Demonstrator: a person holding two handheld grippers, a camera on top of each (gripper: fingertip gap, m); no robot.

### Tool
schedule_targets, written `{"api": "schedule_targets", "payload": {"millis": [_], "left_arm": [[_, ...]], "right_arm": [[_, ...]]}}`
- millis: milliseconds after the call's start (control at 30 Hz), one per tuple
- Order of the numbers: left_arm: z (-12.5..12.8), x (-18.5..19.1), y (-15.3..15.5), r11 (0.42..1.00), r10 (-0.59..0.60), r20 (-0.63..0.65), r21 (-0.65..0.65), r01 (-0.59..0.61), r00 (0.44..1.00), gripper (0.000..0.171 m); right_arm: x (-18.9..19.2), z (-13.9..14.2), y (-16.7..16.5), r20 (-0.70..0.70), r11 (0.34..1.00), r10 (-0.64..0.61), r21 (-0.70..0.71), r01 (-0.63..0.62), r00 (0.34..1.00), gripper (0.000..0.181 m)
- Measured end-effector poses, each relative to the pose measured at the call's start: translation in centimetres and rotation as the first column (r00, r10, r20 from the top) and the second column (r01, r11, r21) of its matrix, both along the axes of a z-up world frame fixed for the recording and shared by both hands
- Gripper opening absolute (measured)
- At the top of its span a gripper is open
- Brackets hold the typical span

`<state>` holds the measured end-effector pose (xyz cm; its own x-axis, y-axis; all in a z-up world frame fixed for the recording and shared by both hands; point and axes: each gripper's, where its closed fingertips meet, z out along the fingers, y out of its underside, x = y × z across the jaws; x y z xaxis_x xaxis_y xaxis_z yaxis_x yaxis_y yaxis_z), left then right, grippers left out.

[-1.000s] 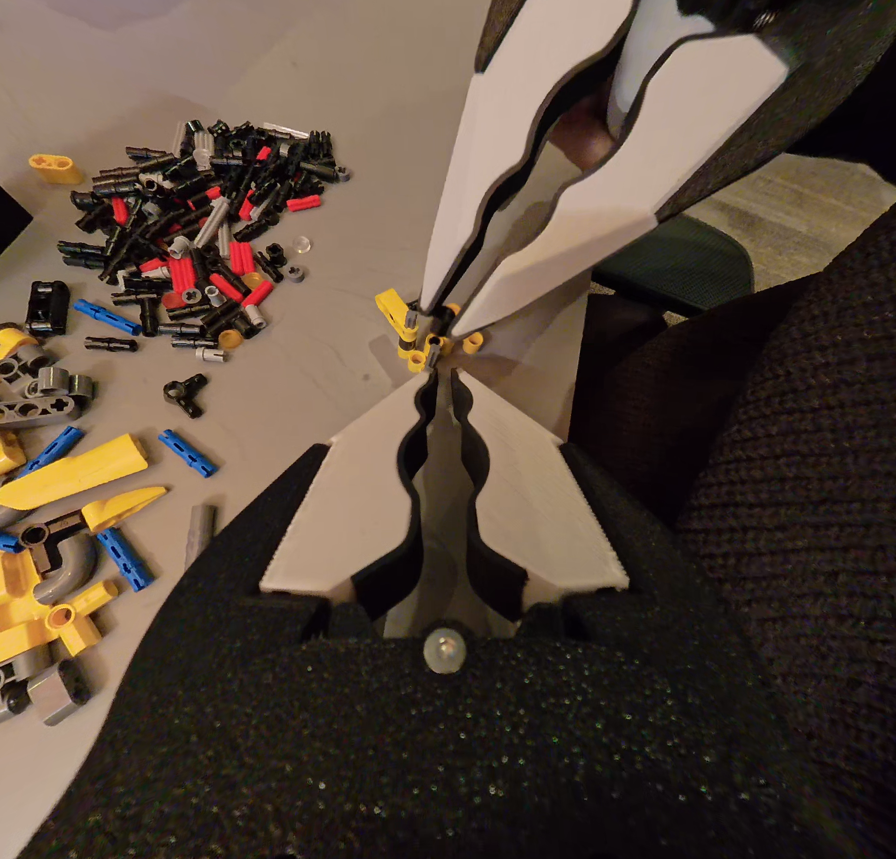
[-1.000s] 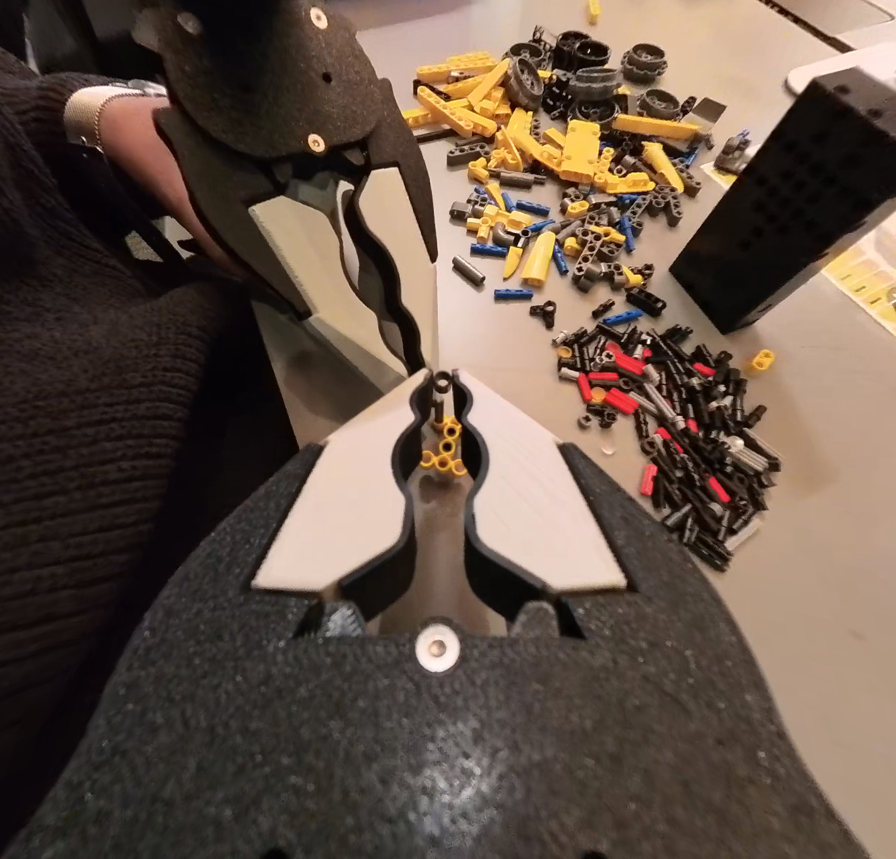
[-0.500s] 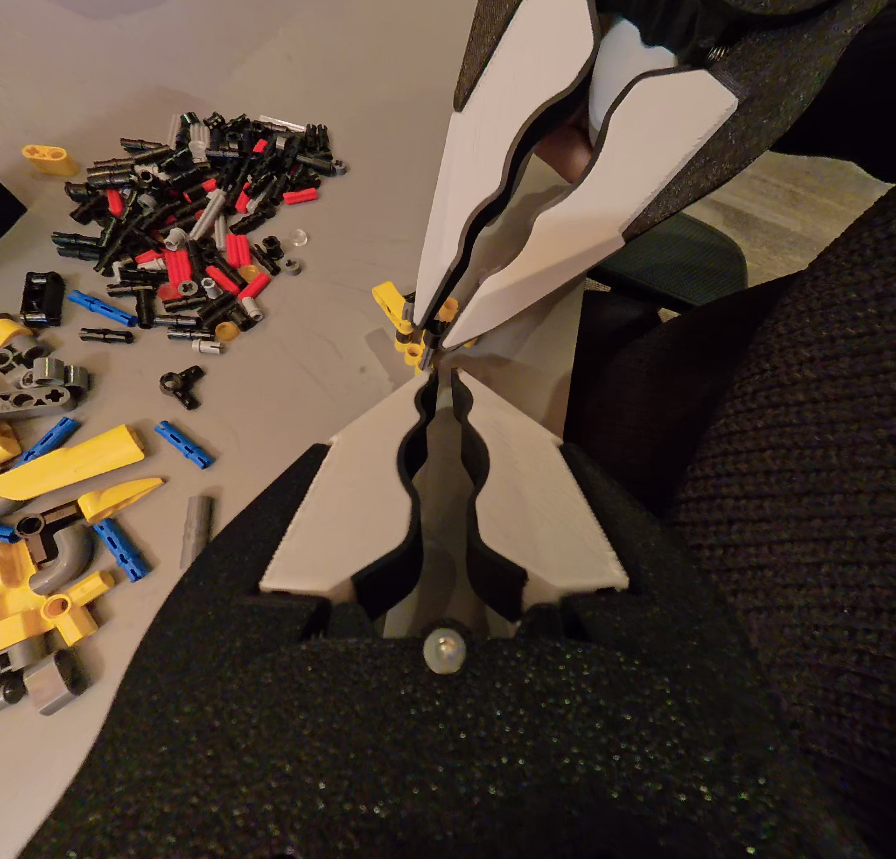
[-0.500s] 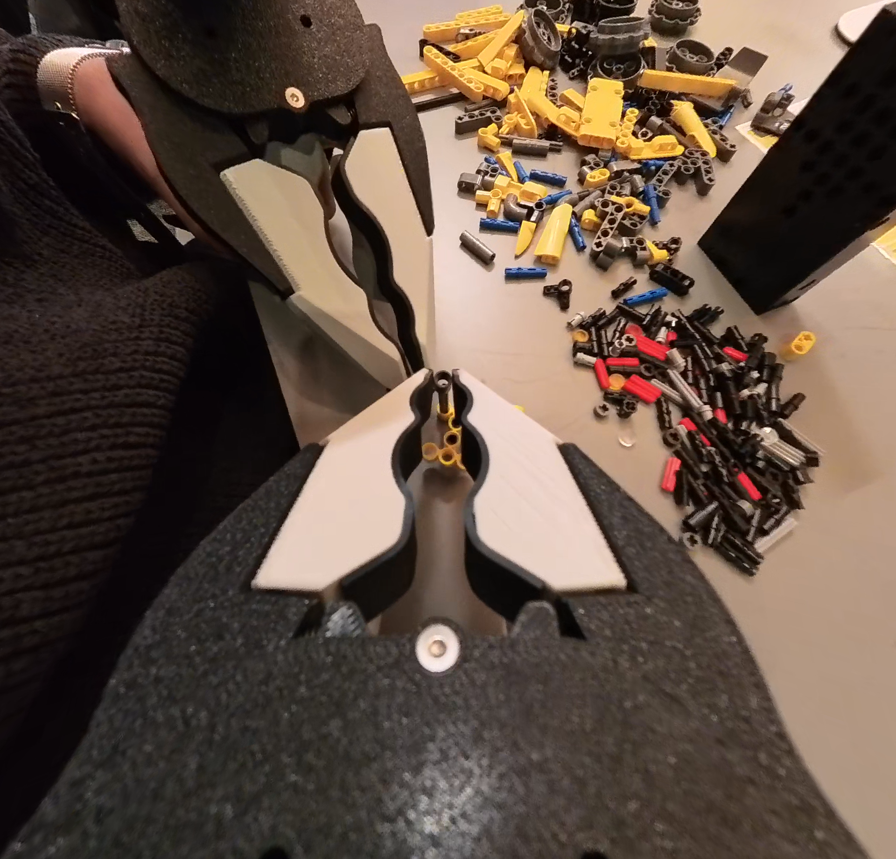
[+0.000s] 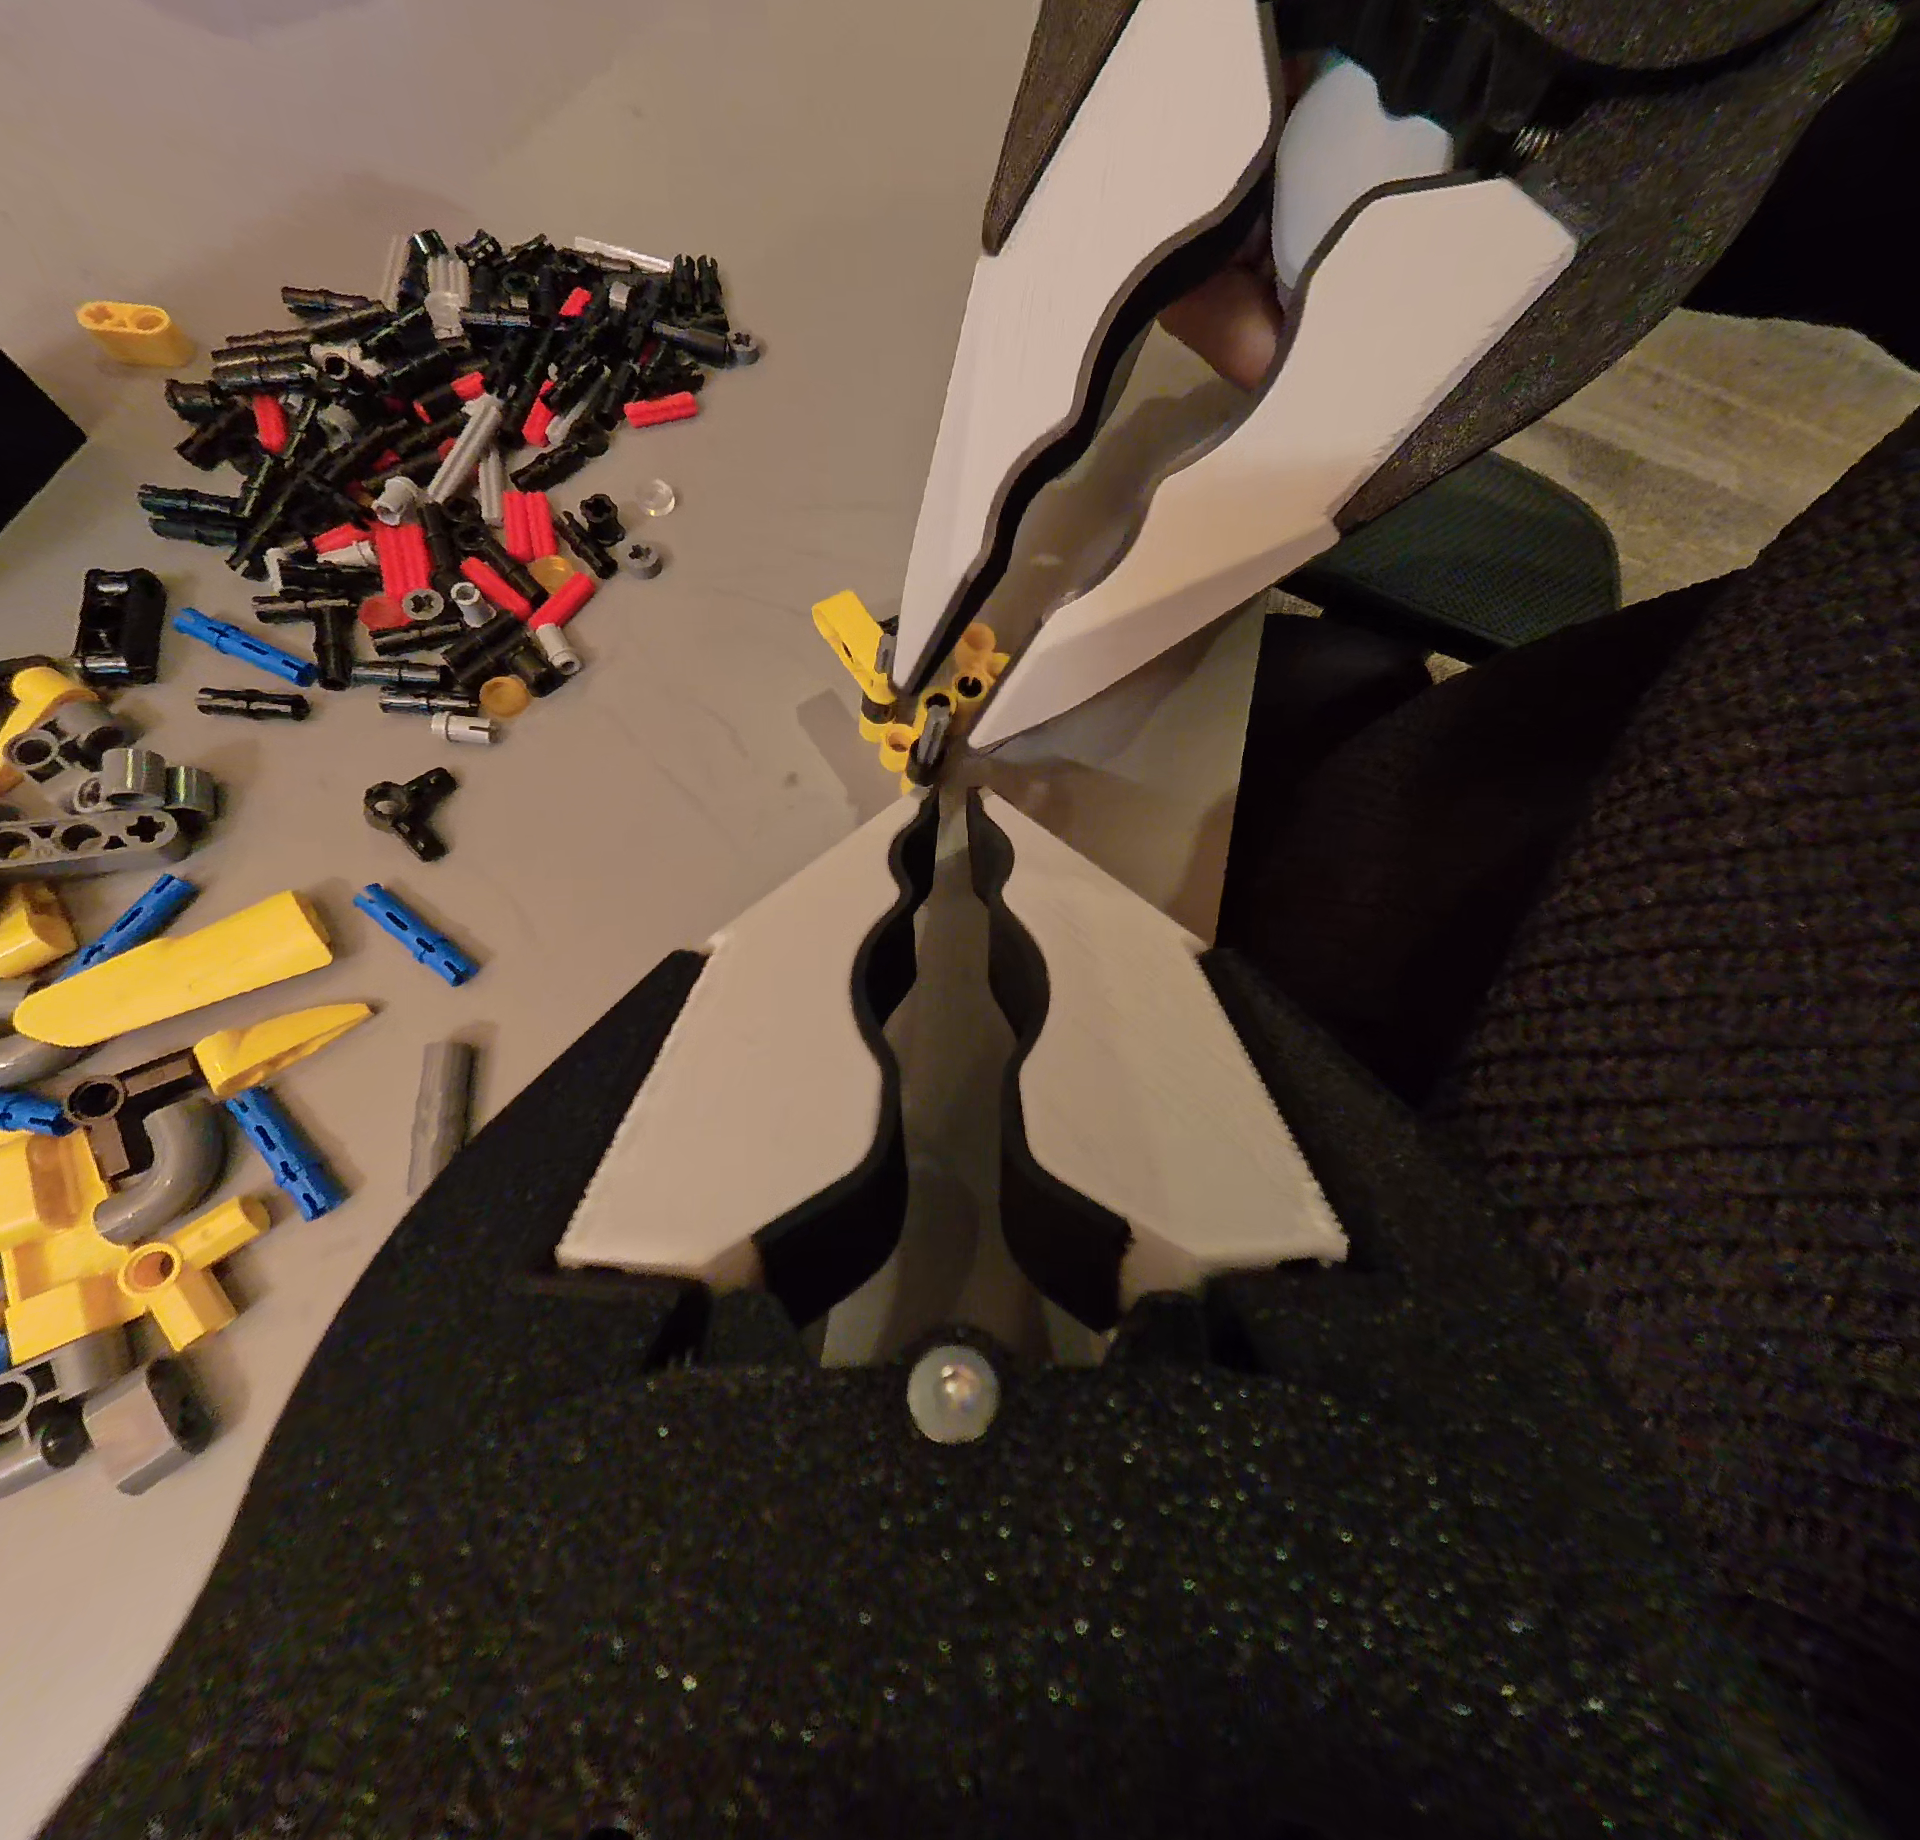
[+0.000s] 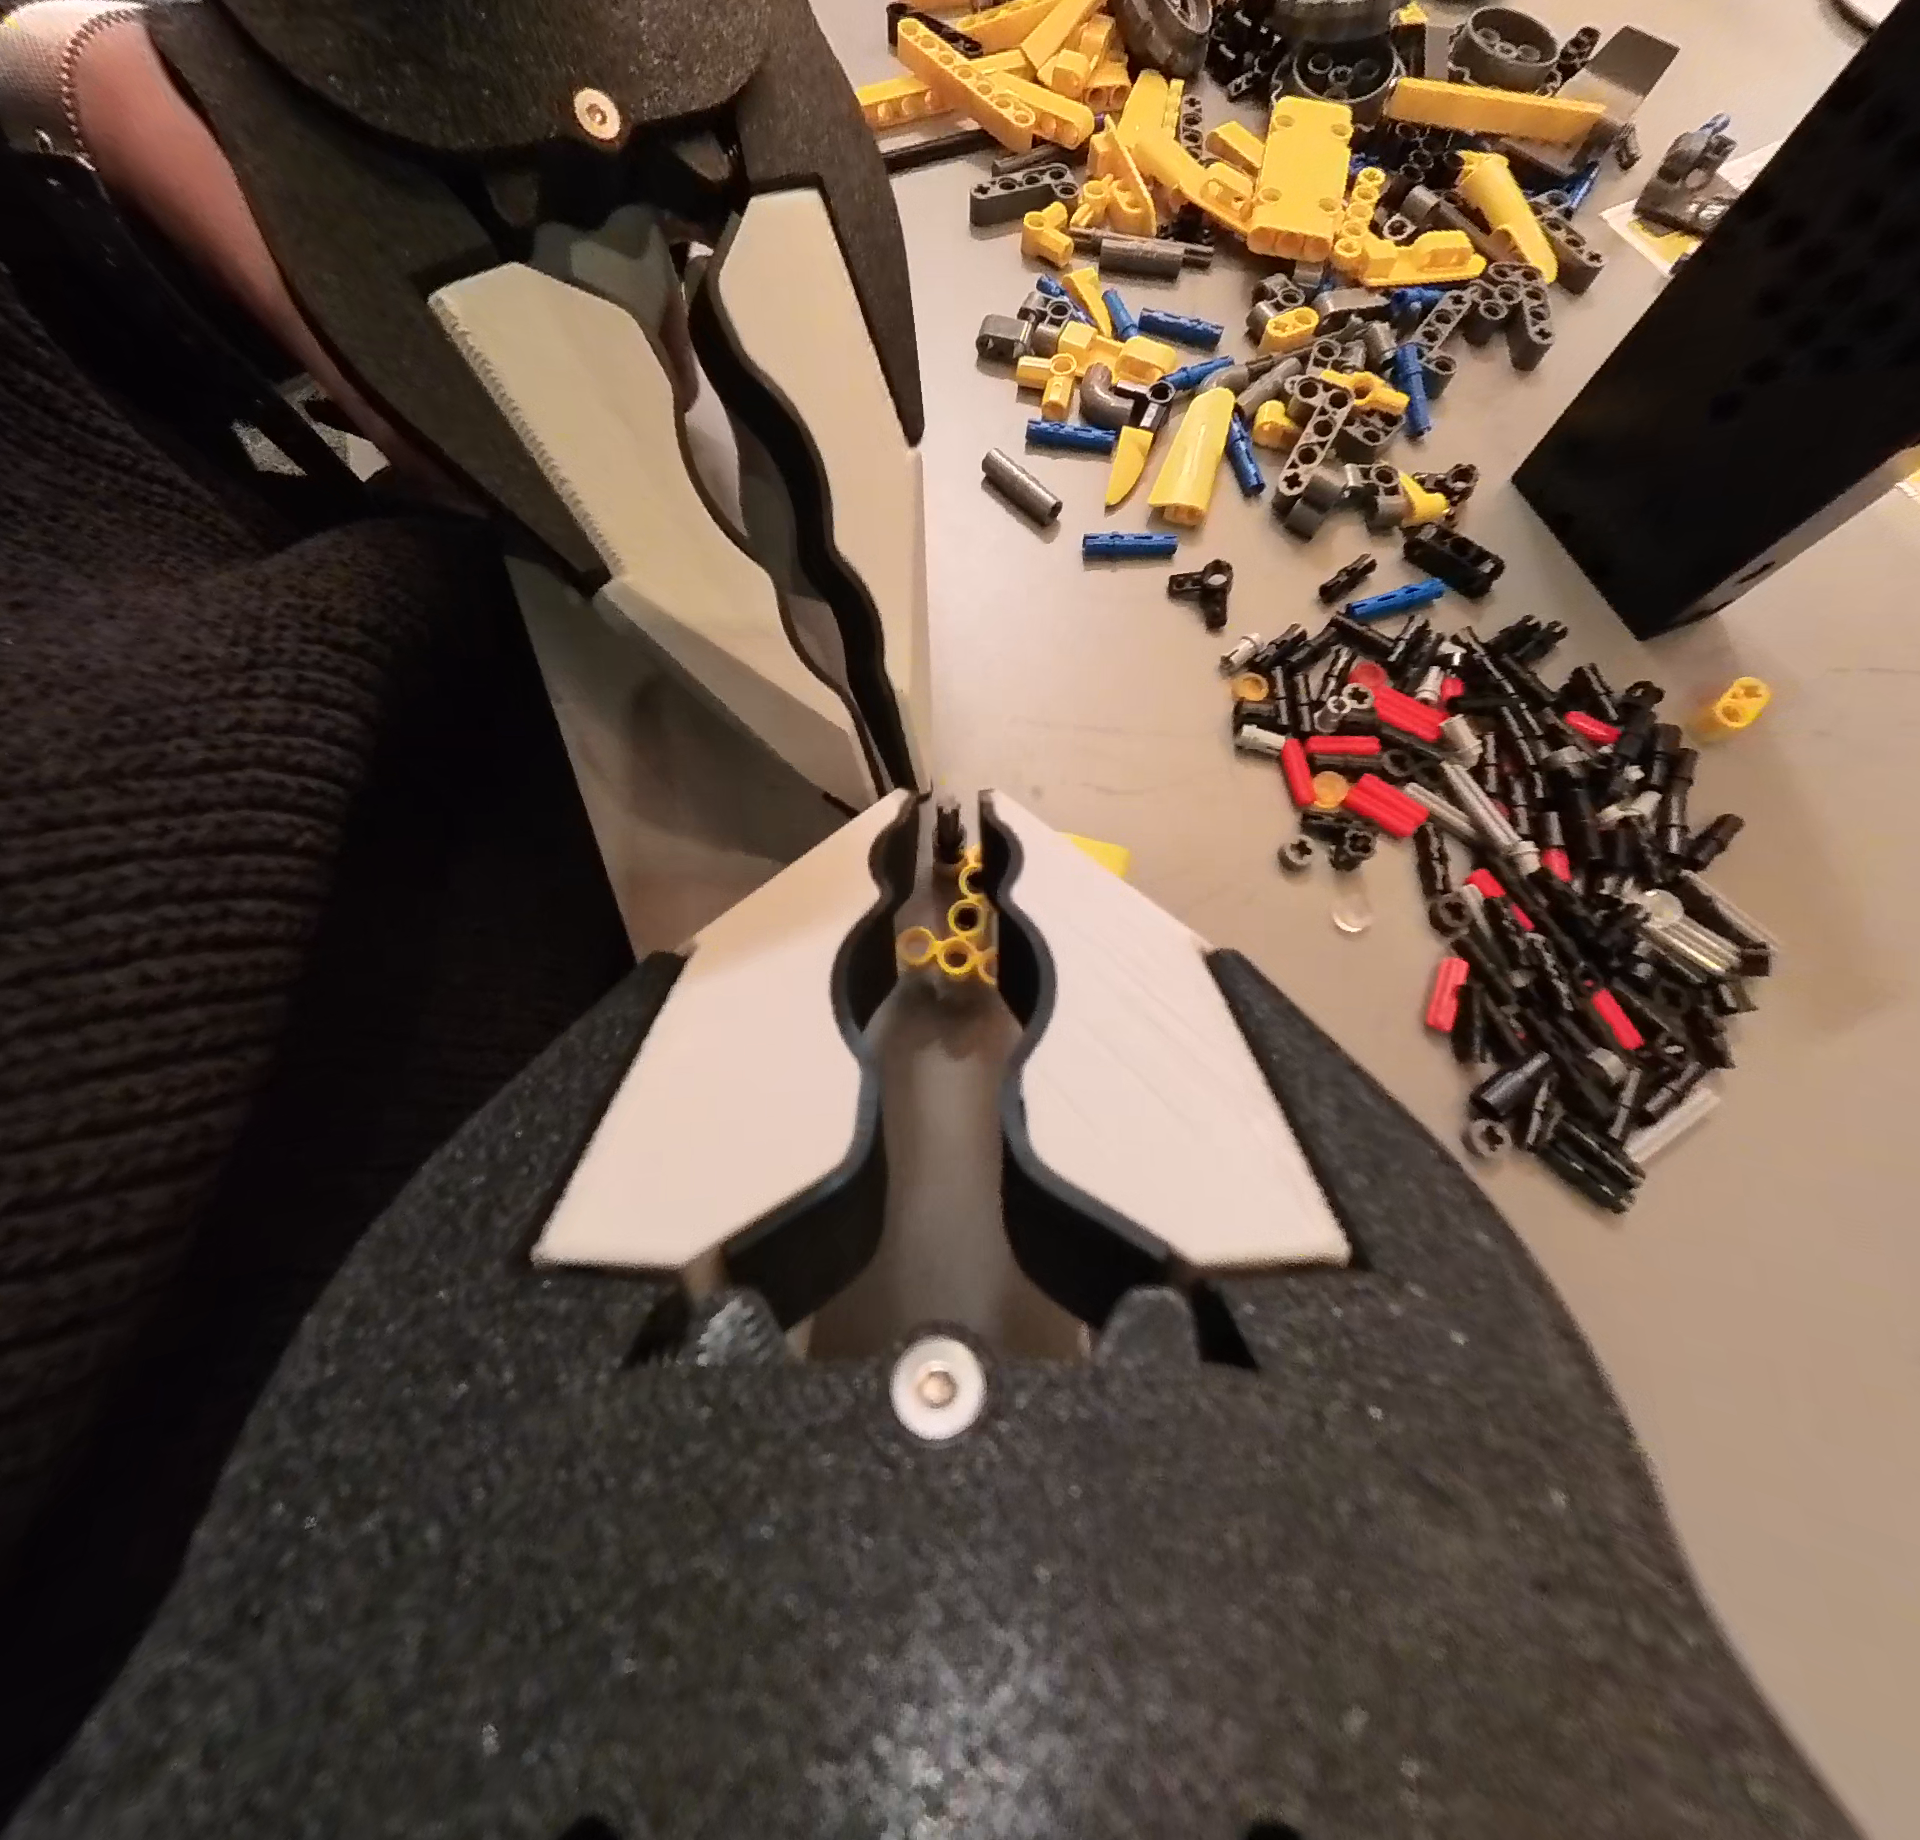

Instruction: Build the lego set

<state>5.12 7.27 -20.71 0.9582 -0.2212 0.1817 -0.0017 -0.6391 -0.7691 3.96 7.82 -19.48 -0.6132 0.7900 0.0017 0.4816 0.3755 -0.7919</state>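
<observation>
- Two grippers meet tip to tip above the table. The right gripper is clamped on a yellow holed piece, which sits between its jaws.
- A dark pin sticks out of that piece, at the tips of the left gripper. Those jaws are nearly together, and I cannot tell whether they pinch the pin.
- Only the right wrist view shows the black box, well beyond the jaws.

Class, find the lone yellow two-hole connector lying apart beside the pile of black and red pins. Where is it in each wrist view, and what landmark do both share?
Left wrist view: yellow two-hole connector far left, upper part, left of the pin pile.
Right wrist view: it lies right of the pin pile, near the black box.
Shared landmark: the pin pile.
</observation>
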Motion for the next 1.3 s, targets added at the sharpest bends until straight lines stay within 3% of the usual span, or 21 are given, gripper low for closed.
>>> {"api": "schedule_targets", "payload": {"millis": [167,333,533,767,1033,1133,1300], "left_arm": [[0.2,-0.5,-0.2,1.0,0.018,0.0,0.003,-0.018,1.0,0.005],[0.3,-2.1,-0.6,0.997,0.071,-0.026,-0.004,-0.071,0.997,0.005],[0.8,-5.6,-2.5,0.979,0.204,-0.025,-0.005,-0.204,0.979,0.005],[1.1,-10.4,-6.3,0.921,0.387,-0.053,-0.022,-0.388,0.921,0.005],[0.3,-7.3,-6.4,0.947,0.322,0.04,-0.033,-0.32,0.946,0.007],[-0.4,-6.4,-5.9,0.954,0.299,0.058,-0.054,-0.296,0.952,0.018],[-1.1,-5.5,-5.3,0.963,0.26,0.025,-0.074,-0.258,0.965,0.021]], "right_arm": [[-0.2,1.0,0.7,-0.046,0.999,-0.03,-0.016,0.03,0.999,0.012],[-1.0,2.7,3.5,-0.132,0.987,-0.153,-0.064,0.145,0.979,0.012],[-1.2,1.6,8.1,-0.189,0.945,-0.328,-0.088,0.317,0.926,0.011],[-1.1,2.0,8.7,-0.227,0.934,-0.356,-0.093,0.344,0.907,0.011],[-1.3,1.8,8.6,-0.21,0.936,-0.351,-0.094,0.339,0.913,0.011],[-1.2,1.8,8.6,-0.211,0.936,-0.351,-0.098,0.338,0.912,0.011],[-1.3,1.5,8.4,-0.202,0.941,-0.34,-0.073,0.331,0.919,0.011]]}}
